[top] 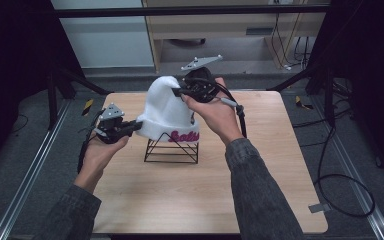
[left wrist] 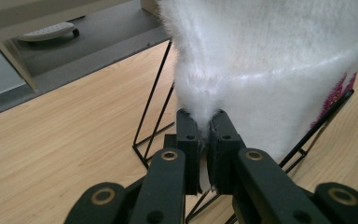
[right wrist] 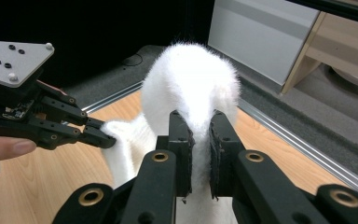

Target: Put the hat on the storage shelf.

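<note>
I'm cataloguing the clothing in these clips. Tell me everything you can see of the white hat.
The white hat is a fuzzy knit beanie with a folded cuff bearing pink lettering. It sits upright over a black wire stand on the wooden table. The left hand-held gripper pinches its cuff edge; the right hand-held gripper pinches a fold near the crown.

The wire stand (top: 172,150) stood on the surface (top: 190,200), toward its far middle. The hat (top: 167,112) sat over the stand, its brim hanging around the stand's upper part. The left tongs (top: 139,126) were just left of the stand, clamped on the hat's brim edge. The right tongs (top: 176,91) were above and behind the stand, pinching the hat's crown.
</note>
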{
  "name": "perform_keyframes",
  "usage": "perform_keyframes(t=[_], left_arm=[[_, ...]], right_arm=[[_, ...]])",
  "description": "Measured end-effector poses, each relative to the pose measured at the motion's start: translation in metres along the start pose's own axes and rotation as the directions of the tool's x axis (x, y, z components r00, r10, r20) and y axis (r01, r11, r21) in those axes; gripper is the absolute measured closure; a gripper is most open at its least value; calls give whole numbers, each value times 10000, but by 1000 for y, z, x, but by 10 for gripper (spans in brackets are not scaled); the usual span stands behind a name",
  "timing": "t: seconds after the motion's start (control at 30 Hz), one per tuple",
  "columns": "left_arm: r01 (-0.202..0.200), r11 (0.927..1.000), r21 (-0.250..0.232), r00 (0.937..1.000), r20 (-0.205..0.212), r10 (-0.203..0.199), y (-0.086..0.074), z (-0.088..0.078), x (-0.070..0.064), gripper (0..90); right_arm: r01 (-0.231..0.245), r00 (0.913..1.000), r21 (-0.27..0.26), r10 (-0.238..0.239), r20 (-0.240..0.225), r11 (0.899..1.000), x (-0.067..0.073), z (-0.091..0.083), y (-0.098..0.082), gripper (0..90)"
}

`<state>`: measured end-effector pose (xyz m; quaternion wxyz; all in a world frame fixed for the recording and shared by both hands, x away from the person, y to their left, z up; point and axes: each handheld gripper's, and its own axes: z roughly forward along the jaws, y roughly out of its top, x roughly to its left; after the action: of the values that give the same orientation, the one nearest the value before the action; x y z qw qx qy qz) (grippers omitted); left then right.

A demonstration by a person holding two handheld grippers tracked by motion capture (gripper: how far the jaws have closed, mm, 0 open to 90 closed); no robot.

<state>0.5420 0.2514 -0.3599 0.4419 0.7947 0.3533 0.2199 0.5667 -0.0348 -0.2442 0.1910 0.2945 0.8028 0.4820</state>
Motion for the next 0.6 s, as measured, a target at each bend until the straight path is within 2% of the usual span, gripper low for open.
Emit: perform_keyframes(t=[0.3,0.6], left_arm=[[55,10000,7,9999,89,-56,-10,0,-2,845],[-54,9999,103,10000,75,53,-16,-1,-4,845]], right_arm=[[52,9999,195,-50,-99,9998,4,1,-5,822],[91,9998,413,-83,-189,9991,7,2,-11,822]])
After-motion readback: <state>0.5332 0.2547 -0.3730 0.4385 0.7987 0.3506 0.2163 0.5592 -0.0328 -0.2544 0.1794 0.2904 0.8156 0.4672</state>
